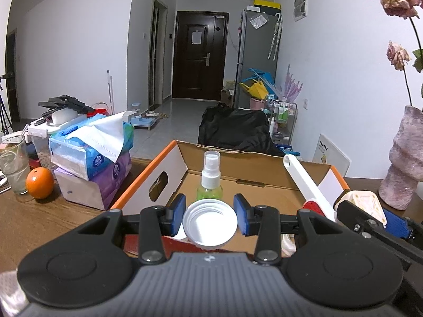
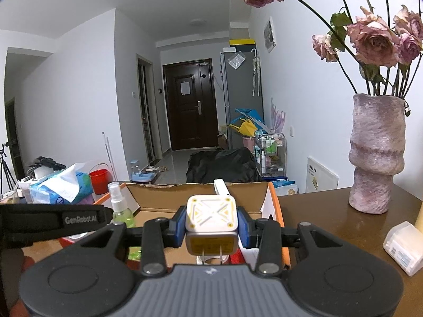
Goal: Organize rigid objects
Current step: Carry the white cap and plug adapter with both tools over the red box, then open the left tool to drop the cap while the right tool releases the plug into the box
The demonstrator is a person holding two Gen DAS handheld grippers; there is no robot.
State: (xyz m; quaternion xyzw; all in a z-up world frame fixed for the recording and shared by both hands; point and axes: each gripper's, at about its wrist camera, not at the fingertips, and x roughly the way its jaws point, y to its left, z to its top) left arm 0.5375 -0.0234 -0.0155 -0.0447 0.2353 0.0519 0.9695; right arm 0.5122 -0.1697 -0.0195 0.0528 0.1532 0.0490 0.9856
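An open cardboard box with orange edges point(image 1: 169, 174) stands on the wooden table. In it stand a small green spray bottle point(image 1: 210, 177) and a white long-handled brush with a red part point(image 1: 306, 182). My left gripper point(image 1: 210, 215) is open above the box's near edge. A white screw lid point(image 1: 210, 224) sits between its blue pads point(image 1: 178, 211) with small gaps on both sides. My right gripper point(image 2: 210, 224) is shut on a white and yellow plug adapter point(image 2: 210, 218), held over the box point(image 2: 275, 206); the adapter also shows in the left wrist view point(image 1: 362, 202).
Tissue packs point(image 1: 92, 153), an orange point(image 1: 39, 182) and a glass point(image 1: 14, 163) stand left of the box. A pink vase with dried roses point(image 2: 375, 153) and a white box point(image 2: 404, 245) stand on the table at the right. The left hand's strap point(image 2: 53, 219) reaches in from the left.
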